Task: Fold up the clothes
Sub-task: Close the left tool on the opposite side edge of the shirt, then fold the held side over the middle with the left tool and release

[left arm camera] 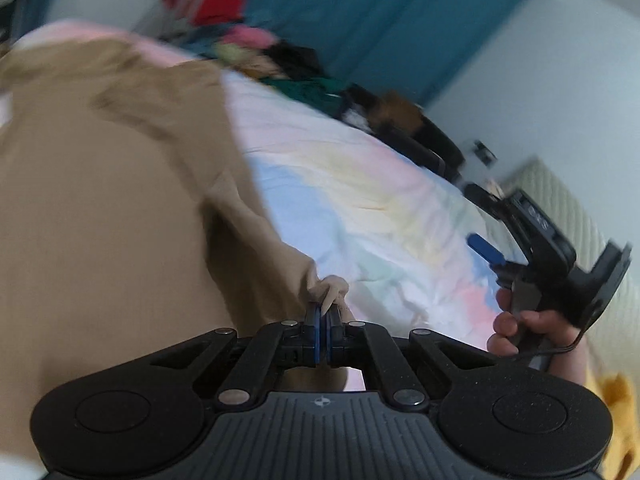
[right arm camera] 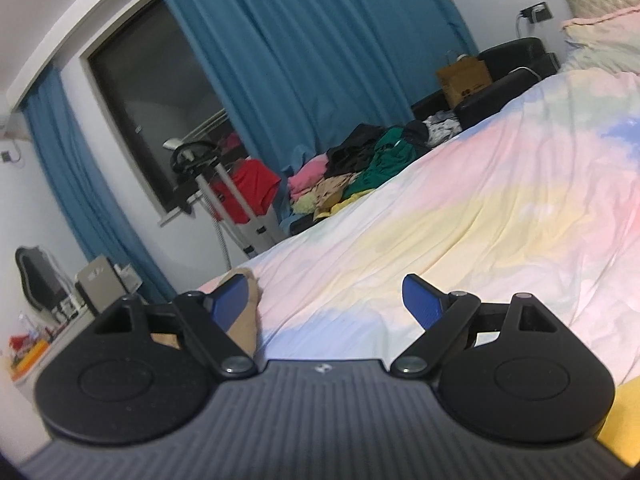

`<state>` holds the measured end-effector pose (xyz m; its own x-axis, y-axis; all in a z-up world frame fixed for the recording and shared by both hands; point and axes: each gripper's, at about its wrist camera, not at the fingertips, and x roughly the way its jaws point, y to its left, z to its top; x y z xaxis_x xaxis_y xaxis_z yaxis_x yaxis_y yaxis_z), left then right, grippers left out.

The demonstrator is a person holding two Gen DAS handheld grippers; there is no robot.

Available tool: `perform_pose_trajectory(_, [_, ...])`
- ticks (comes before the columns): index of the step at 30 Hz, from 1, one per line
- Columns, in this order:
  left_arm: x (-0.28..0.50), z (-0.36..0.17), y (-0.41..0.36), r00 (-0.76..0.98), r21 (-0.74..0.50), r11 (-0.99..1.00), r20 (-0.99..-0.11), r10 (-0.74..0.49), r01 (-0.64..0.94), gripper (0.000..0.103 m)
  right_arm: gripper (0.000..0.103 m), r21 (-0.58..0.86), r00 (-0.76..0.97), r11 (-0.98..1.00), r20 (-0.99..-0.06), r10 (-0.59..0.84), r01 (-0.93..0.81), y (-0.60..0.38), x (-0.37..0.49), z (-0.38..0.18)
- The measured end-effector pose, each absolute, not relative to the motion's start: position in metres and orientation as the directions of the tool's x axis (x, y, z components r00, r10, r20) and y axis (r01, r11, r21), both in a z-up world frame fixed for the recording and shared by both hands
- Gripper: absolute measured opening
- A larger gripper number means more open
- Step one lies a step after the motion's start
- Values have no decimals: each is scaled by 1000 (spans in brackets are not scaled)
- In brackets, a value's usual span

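On the bed (right arm camera: 460,208) with its pastel cover, the left gripper (left arm camera: 323,320) pinches only a small bunch of the tan garment (left arm camera: 112,184) lying spread there, so it may slip free, while the right gripper (right arm camera: 332,300) hangs wide and empty.

No legible text, number or brand name found in either view. The left gripper (left arm camera: 323,314) body bears a small round white emblem at the centre of its ribbed top, without lettering. The right gripper (right arm camera: 327,300) body bears the same emblem. Pale marks on the right gripper's housing in the left wrist view are blurred and unreadable. A dark print on the paper bag (right arm camera: 464,76) cannot be read.
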<state>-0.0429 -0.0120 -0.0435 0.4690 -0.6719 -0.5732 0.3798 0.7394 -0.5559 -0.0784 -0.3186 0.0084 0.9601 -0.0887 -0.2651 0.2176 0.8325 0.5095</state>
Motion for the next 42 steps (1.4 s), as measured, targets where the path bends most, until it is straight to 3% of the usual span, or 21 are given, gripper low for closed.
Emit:
perform_pose_trajectory(6, [-45,-85,49,452,-530,831,-708,-543,169,2,86,472,959,865,-280,-37,171,-295,-75,12])
perform_pose_trajectory(10, [-40,-93,56,427,-539,831,-726,-540,134,4,86,448,952,883,-306,4,140,-277,-73,13])
perform_pose_trajectory(12, [-40,-88,57,433,-560,815,-703,-564,151,16,86,438,948,890,-319,22,126,-269,-73,13])
perform_pose_trajectory(14, [-41,-84,60,440,-584,797,-681,-586,157,47,86,426,942,898,-333,42,111,-260,-72,11])
perform_pose_trajectory(16, [-41,-84,63,446,-607,781,-663,-601,149,51,86,417,936,904,-347,59,97,-252,-69,9])
perform_pose_trajectory(24, [-38,-97,68,460,-646,756,-641,-614,109,48,85,395,916,918,-384,121,44,-227,-63,3])
perform_pose_trajectory(28, [-30,-108,58,444,-566,819,-713,-543,92,48,85,383,907,923,-396,141,24,-216,-61,2])
perform_pose_trajectory(31, [-25,-118,52,430,-508,860,-767,-476,45,25,85,375,900,927,-407,156,9,-209,-60,0])
perform_pose_trajectory(34, [-33,-116,57,439,-534,845,-751,-493,35,7,85,355,894,935,-418,161,-2,-199,-58,-2])
perform_pose_trajectory(41, [-51,-106,62,485,-580,814,-702,-522,36,4,84,337,869,933,-415,270,-129,-181,-51,-4])
perform_pose_trajectory(42, [-52,-106,62,486,-584,811,-698,-526,39,4,79,341,857,928,-424,293,-148,-176,-44,-2])
